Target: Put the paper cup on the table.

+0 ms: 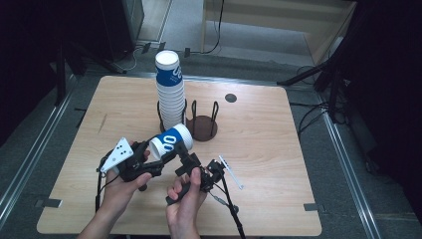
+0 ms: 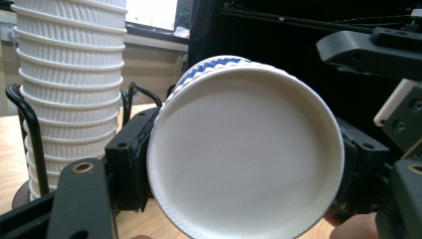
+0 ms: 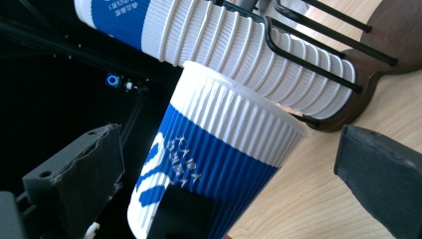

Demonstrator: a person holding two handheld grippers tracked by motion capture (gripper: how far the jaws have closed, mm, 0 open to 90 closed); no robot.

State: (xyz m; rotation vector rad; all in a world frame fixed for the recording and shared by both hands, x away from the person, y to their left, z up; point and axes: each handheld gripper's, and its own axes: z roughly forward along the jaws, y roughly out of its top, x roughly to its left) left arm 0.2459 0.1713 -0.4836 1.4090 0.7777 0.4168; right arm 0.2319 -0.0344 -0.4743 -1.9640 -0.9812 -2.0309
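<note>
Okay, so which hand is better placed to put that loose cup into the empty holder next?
Left, probably. The left gripper is already shut on the cup, close to the empty holder. The right gripper's jaws stand open around it, not gripping.

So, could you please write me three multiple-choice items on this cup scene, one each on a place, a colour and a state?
1. Where does the cup stack stand?
A. in a wire holder
B. on the floor
C. in a person's hand

2. What colour is the band on the held cup?
A. red
B. blue
C. green

3. How is the held cup placed?
A. upright on the table
B. crushed flat
C. on its side in the left tongs

Answers: 1 A, wire loops ring the stack's foot; 2 B, blue print on white ribs; 3 C, both jaws press its base end.
</note>
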